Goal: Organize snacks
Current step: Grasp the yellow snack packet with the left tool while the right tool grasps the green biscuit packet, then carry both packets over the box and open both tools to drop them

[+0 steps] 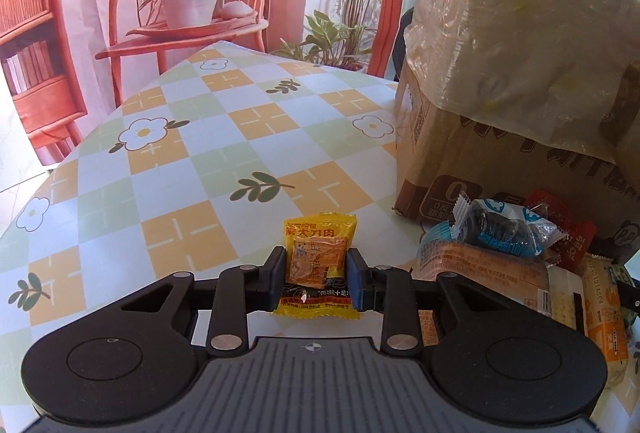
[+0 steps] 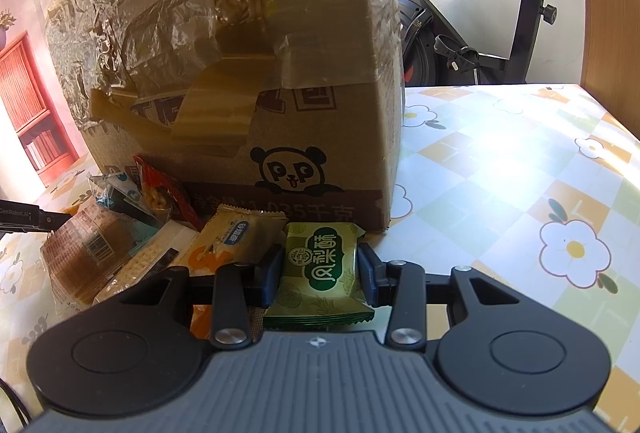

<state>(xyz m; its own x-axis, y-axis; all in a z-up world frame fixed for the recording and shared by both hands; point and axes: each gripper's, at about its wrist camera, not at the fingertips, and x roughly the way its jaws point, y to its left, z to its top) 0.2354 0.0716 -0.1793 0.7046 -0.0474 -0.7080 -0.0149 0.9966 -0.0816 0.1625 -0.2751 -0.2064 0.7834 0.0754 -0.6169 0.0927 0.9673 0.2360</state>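
Both claws tilt down at the desk [image 1: 248,137]. Left claw [image 1: 316,273] pinches a yellow snack packet [image 1: 318,265], looks lifted maybe. Right claw [image 2: 318,273] grips a green pastry packet [image 2: 320,269] by the cardboard box [image 2: 280,53]; only its view shows the exercise bike [image 2: 520,13].

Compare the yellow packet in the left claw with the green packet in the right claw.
The yellow packet has a clear window showing orange snack; the green packet is opaque. The yellow one sits over open tablecloth; the green one sits just before the box. Both are small sealed packets clamped between claw fingers.
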